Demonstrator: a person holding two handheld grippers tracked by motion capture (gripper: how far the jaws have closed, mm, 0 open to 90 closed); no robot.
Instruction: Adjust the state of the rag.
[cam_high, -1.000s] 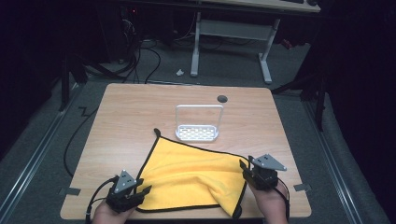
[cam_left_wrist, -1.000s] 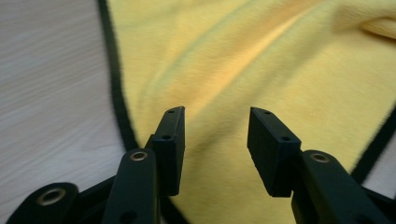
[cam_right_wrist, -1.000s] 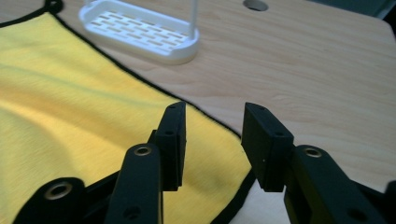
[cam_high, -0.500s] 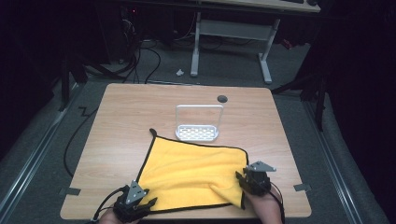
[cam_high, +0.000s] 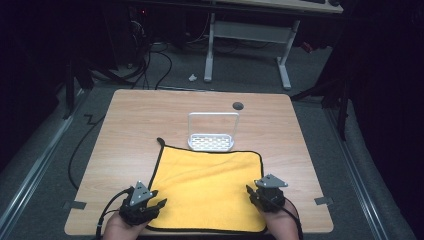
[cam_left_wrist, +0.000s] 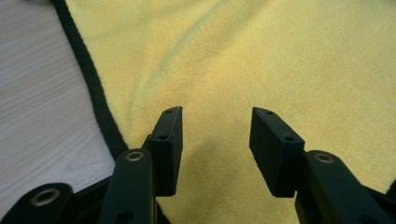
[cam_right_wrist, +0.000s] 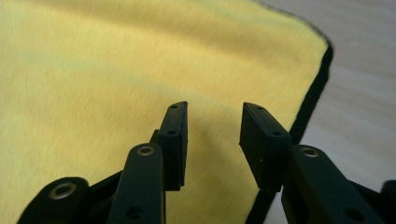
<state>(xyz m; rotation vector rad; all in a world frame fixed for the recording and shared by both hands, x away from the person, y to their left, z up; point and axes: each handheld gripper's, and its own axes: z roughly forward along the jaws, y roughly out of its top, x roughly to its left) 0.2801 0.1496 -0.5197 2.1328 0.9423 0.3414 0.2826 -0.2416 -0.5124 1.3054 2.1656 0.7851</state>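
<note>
Spreading step judged done: square yellow microfibre cloth with black piping (cam_high: 207, 187) flat beneath left gripper (cam_left_wrist: 215, 133) and right gripper (cam_right_wrist: 214, 135), jaws parted, empty; next, regrip near edge.

Two hand-held grippers, both black. The left gripper (cam_high: 159, 204) carries a grey three-cornered plate on top, and a black cable trails from its near side. The right gripper (cam_high: 248, 190) has the same grey plate and a black cable running back along the person's wrist. Seen close in the gripper views, each jaw is a flat, rectangular black pad with small round holes, fixed to a thicker black link with silver-ringed pivot holes.
</note>
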